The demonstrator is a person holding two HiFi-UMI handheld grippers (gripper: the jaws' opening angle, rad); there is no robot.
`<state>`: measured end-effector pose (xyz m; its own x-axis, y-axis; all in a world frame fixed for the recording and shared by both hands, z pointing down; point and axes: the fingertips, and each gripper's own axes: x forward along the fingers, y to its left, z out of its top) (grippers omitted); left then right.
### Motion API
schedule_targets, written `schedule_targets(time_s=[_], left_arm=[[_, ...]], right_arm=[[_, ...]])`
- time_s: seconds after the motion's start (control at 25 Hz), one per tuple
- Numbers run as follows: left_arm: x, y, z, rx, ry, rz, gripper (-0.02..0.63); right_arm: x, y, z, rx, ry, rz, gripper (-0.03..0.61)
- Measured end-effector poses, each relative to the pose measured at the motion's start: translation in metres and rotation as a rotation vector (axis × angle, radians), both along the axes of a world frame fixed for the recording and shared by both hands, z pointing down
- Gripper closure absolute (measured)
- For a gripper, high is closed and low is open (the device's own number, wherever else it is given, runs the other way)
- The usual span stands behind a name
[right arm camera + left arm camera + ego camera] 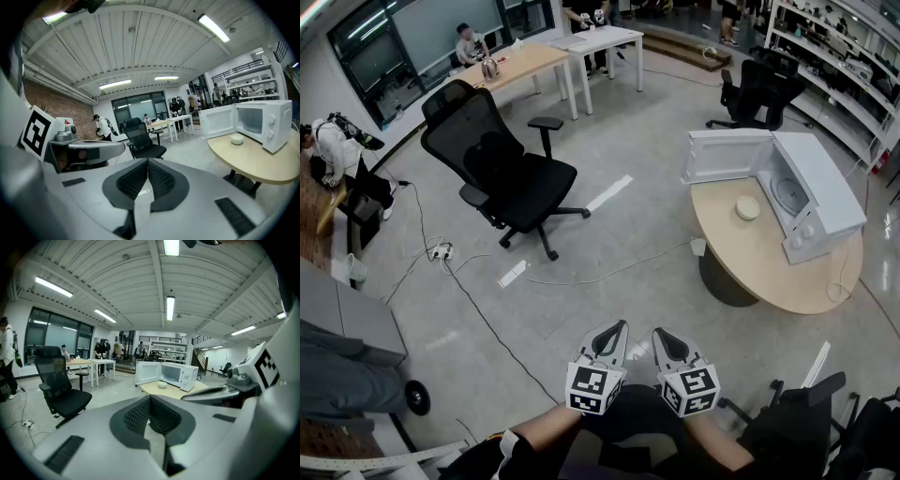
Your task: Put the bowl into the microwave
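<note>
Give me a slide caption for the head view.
Left gripper and right gripper shut and empty; ahead, a bowl sits on the table by the open microwave.

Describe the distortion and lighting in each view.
Head view: wide-angle, floor curving at the edges, even light, bowl clear. Left gripper view: strong fisheye, dark corners, ceiling lights blown out. Right gripper view: same fisheye, microwave bowed but clear.
</note>
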<state>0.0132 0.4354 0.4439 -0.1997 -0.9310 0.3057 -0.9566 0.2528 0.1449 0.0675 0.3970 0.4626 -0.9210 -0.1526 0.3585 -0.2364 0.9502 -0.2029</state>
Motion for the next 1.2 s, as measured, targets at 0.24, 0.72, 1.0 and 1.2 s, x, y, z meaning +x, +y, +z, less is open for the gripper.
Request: schedule_targets(time_s=[0.24, 0.72, 1.0, 1.2], left_arm=[[-0.028, 0.005, -0.001, 0.010, 0.003, 0.023, 0.568], [-0.072, 0.004, 0.003, 0.037, 0.017, 0.116, 0.568], [-0.086, 0.007, 0.000, 0.067, 0.037, 0.186, 0.568], [-0.098, 0.011, 0.001, 0.086, 0.045, 0.210, 0.568]], right_arm=[[-0.026, 0.003, 0.000, 0.006, 0.007, 0.042, 0.561], [-0.060, 0.003, 0.001, 0.032, 0.034, 0.161, 0.561], [-0.073, 0.012, -0.001, 0.065, 0.061, 0.215, 0.563], [-0.082, 0.017, -0.003, 0.086, 0.073, 0.245, 0.561]])
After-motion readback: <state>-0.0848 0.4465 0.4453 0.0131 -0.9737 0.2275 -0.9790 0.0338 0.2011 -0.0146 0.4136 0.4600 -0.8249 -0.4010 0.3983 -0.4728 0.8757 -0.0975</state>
